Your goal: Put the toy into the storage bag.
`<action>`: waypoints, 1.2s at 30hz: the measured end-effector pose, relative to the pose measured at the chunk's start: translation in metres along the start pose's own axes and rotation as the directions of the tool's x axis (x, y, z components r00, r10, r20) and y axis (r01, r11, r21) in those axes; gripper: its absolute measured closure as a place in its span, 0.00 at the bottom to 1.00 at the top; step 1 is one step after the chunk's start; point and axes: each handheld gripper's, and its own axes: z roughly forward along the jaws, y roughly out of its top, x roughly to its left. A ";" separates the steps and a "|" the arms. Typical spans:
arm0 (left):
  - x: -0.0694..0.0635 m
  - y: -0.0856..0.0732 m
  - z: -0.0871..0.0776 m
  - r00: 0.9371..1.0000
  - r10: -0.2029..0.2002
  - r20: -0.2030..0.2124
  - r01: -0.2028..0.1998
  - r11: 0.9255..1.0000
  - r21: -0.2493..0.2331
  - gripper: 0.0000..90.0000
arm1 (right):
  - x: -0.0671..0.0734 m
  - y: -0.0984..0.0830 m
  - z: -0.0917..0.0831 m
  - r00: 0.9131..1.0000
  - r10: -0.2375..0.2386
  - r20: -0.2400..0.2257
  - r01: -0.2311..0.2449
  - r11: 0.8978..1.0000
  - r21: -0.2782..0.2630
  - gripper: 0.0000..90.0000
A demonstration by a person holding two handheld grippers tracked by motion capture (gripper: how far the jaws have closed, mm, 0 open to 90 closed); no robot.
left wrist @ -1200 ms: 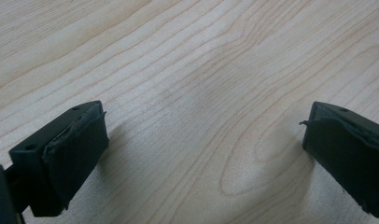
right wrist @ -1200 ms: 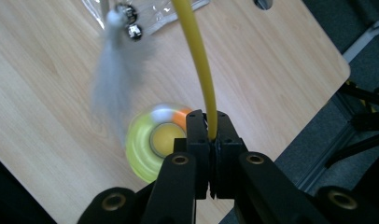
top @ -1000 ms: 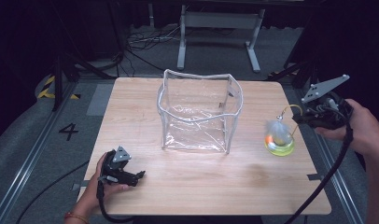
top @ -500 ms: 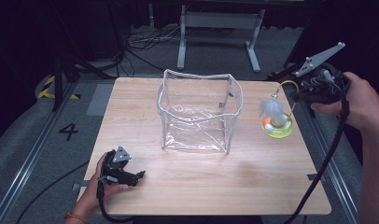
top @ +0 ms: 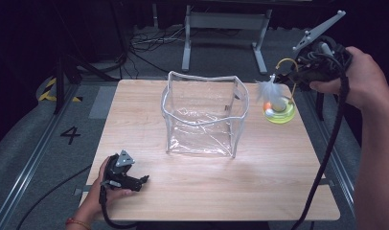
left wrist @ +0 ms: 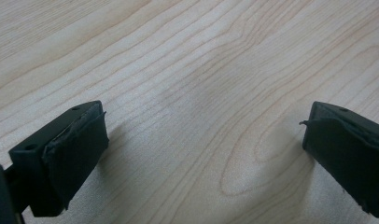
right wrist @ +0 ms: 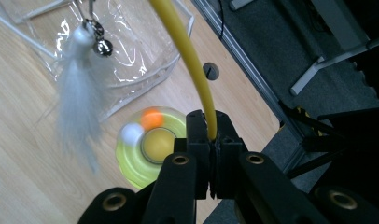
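Observation:
A cat toy hangs in the air over the table's far right corner: a lime-green round base (top: pixel 279 113) (right wrist: pixel 150 147) with an orange and a white ball, a curved yellow wire (right wrist: pixel 190 56) and a white feather with a small bell (top: pixel 266 89) (right wrist: pixel 78 88). My right gripper (top: pixel 299 73) (right wrist: pixel 209 135) is shut on the yellow wire and holds the toy up. A clear plastic bag (top: pixel 203 115) with white edging stands open in the middle of the table. My left gripper (top: pixel 141 181) (left wrist: pixel 201 135) rests open on the wood at the near left, nothing between its jaws.
The wooden table (top: pixel 183 201) ends just right of the toy, with grey floor and a metal rail beyond. A white stand (top: pixel 221 21) and cables lie behind the table. A black cable (top: pixel 334 124) trails down from the right gripper.
My right gripper has lifted the toy off the table and carried it up and back toward the far right corner. The left gripper has stayed still.

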 end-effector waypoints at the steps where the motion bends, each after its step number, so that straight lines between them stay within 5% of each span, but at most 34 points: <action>1: 0.000 0.000 0.000 1.000 0.000 0.000 0.000 1.000 0.000 0.00 | 0.000 0.006 -0.001 1.000 0.003 -0.013 -0.004 1.000 -0.014 0.98; 13: 0.000 0.000 0.000 1.000 0.001 -0.004 -0.001 1.000 -0.001 0.01 | 0.003 0.054 -0.008 0.999 -0.026 -0.041 0.023 0.998 -0.056 0.98; 26: 0.000 0.000 -0.001 1.000 0.003 0.000 -0.003 1.000 0.000 0.01 | 0.025 0.097 0.003 0.995 -0.073 -0.069 0.069 0.996 -0.058 0.98; 36: 0.000 -0.001 -0.001 1.000 0.005 -0.003 -0.005 1.000 -0.005 0.01 | 0.039 0.112 0.024 0.988 -0.096 -0.120 0.089 0.994 -0.064 0.98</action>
